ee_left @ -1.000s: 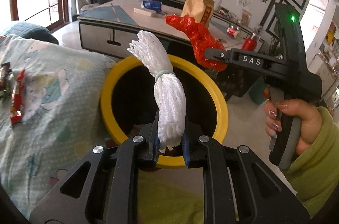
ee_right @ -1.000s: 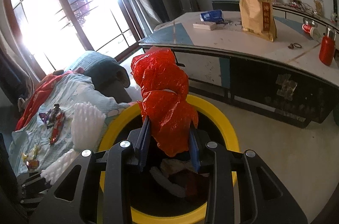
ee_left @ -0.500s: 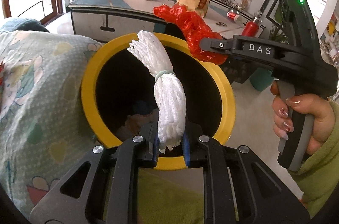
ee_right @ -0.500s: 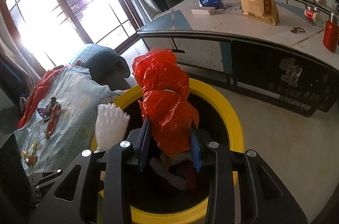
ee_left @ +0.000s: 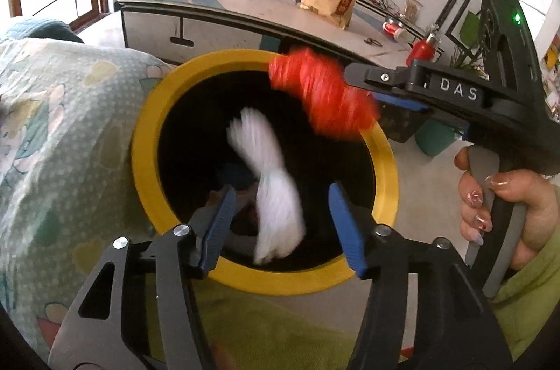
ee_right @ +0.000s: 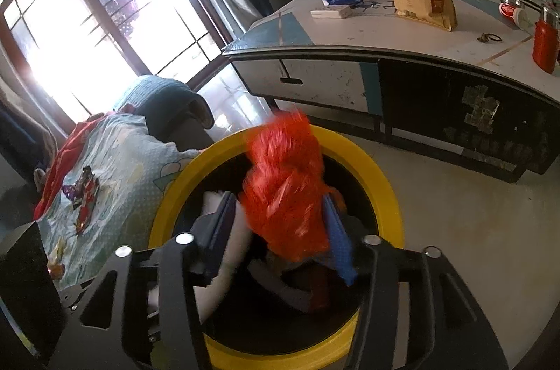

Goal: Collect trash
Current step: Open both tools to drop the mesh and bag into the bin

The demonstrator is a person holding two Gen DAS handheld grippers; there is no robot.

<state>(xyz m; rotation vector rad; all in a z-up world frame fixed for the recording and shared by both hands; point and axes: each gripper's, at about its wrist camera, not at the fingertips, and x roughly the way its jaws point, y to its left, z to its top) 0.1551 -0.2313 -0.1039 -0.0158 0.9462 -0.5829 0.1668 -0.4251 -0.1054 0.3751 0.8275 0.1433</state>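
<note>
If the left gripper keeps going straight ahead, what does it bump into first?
Probably the white net, blurred between the open fingers of the left gripper and seemingly dropping. Beyond it lies the dark inside of the yellow bin, with trash at the bottom; depth is hard to judge.

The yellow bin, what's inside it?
Inside the yellow bin lies dark, jumbled trash with something pale. The falling white foam net and red plastic bag cover much of it, so the bottom stays hidden.

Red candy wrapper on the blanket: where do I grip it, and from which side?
Probably across its narrow middle, coming down from above: the red candy wrapper lies flat and elongated on the soft blanket, with no raised edge showing.
</note>
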